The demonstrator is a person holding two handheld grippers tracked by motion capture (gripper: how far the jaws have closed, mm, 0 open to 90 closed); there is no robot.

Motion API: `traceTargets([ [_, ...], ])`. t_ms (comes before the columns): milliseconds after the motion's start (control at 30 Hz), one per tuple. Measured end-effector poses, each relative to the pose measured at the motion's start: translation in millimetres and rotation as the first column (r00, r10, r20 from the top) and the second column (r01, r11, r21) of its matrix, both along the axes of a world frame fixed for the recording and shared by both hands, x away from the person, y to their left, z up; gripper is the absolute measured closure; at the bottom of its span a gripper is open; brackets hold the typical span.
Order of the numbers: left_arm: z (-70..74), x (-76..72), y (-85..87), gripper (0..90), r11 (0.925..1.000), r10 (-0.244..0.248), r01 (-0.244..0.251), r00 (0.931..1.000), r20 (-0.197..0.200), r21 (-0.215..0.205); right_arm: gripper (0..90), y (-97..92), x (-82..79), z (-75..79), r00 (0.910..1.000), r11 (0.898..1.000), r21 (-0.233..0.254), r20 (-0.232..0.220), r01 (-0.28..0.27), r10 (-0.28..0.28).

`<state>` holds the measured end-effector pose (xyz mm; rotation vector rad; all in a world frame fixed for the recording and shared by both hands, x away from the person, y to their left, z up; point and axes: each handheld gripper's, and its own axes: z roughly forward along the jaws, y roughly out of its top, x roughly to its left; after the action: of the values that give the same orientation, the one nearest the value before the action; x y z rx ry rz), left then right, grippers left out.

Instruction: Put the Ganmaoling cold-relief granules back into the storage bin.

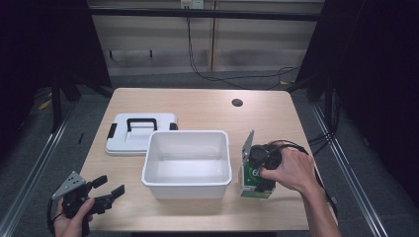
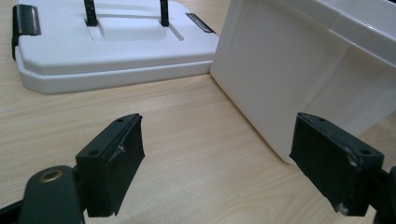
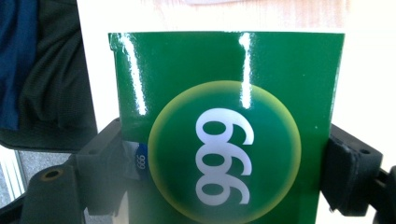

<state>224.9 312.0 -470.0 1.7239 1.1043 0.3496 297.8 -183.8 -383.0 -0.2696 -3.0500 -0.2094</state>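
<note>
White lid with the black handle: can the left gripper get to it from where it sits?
Probably yes. The left gripper is open, and bare table lies between it and the lid; the white bin stands off to one side.

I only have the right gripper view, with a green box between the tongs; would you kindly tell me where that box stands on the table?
Observer: The green box stands upright just right of an open white bin, apart from it.
Operator: Thank you. Is anything in the bin?
Observer: No, it is empty; its lid lies flat behind its left corner.
Operator: And the left tongs?
Observer: The left tongs are open, holding nothing, near the table's front left corner.
</note>
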Motion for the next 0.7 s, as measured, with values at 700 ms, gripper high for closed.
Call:
traceTargets([
  [700, -0.4, 0.1, 0.0, 16.8, 1.0, 0.007, -0.007, 1.0, -0.003, -0.005, 16.4, 5.1, 12.8, 33.5, 0.9995, 1.0, 0.014, 0.03, 0.007, -0.008],
])
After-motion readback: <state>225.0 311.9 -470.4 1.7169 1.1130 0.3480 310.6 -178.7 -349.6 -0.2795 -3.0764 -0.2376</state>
